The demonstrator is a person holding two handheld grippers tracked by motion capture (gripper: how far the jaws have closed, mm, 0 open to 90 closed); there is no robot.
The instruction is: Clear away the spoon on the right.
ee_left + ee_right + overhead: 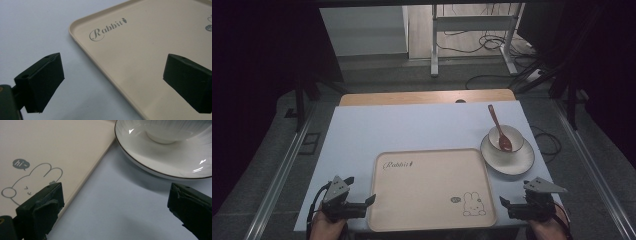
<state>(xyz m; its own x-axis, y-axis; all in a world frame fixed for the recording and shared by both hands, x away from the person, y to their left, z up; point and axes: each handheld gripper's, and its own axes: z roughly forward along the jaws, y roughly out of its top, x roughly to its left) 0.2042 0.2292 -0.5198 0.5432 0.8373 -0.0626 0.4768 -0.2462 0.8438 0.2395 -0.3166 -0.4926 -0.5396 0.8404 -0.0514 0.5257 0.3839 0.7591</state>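
Observation:
A beige tray (432, 185) with "Rabbit" lettering and a rabbit drawing lies at the table's front centre, with nothing on it. To its right, a white plate (517, 162) carries a white bowl (512, 134) with a brown spoon (498, 125) leaning in it. My left gripper (368, 206) is open at the tray's left front corner, its jaws either side of the tray's rim (82, 47). My right gripper (507, 207) is open at the right front corner. Its left jaw stands over the tray (50, 142) and the plate (170, 162) lies just ahead.
A pale mat (412, 125) covers the table, and a strip of bare wood (427, 96) shows along the far edge. Beyond it are a white desk frame (472, 30) and cables on the floor. Metal rails (282, 170) flank the table.

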